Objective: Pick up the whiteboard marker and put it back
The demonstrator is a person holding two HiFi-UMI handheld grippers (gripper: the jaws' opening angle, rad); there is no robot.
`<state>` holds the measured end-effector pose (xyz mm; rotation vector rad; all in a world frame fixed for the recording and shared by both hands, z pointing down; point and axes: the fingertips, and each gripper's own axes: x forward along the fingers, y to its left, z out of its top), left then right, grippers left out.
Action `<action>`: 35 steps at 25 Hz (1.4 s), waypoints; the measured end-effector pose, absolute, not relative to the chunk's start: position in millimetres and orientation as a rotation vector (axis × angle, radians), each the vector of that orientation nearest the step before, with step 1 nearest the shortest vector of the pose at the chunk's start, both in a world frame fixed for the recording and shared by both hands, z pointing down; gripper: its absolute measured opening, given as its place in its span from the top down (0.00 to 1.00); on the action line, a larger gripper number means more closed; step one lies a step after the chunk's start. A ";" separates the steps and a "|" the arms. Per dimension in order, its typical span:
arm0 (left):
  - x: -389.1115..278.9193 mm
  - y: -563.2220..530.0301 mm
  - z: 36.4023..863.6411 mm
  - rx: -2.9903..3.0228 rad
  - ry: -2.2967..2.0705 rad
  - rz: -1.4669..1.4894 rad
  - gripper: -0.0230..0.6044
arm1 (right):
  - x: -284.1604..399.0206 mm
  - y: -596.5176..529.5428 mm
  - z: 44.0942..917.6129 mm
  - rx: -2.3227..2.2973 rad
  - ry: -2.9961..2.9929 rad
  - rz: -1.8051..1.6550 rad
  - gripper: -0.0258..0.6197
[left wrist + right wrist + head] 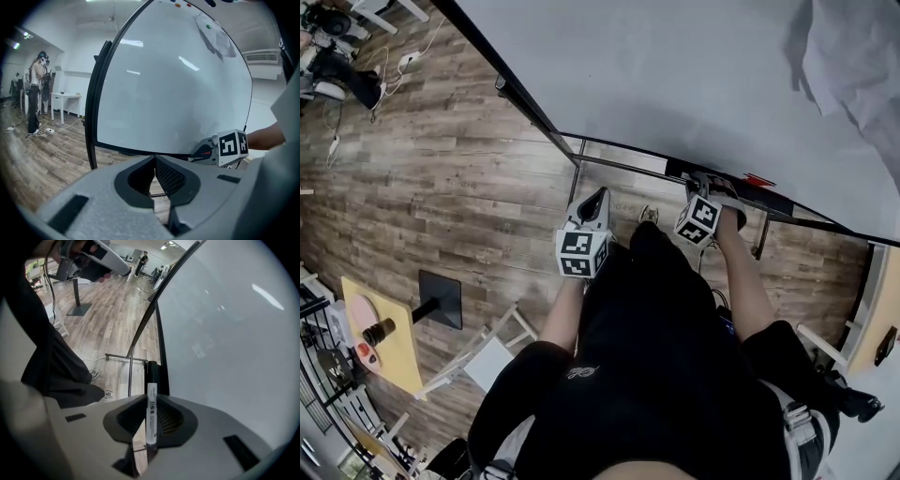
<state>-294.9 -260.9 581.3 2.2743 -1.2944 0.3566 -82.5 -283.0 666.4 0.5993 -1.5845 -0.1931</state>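
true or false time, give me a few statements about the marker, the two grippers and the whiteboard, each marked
1. The right gripper has the whiteboard marker clamped between its jaws. True.
2. The left gripper is holding a second marker. False: its jaws are together with nothing between them.
3. The marker's body is red. False: the body is white with a dark cap.
4. The whiteboard stands on a wooden floor. True.
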 end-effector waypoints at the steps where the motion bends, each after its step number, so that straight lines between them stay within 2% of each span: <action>1: -295.3 -263.0 581.2 2.271 -1.301 0.358 0.95 | -82.3 -284.5 667.5 0.594 -1.583 -0.195 0.87; 28: -282.9 -283.5 590.1 2.256 -1.283 0.373 0.95 | -82.2 -288.4 671.5 0.515 -1.574 -0.232 0.87; 35: -282.5 -279.1 586.0 2.270 -1.268 0.361 0.95 | -80.3 -293.2 654.3 0.644 -1.566 -0.259 0.77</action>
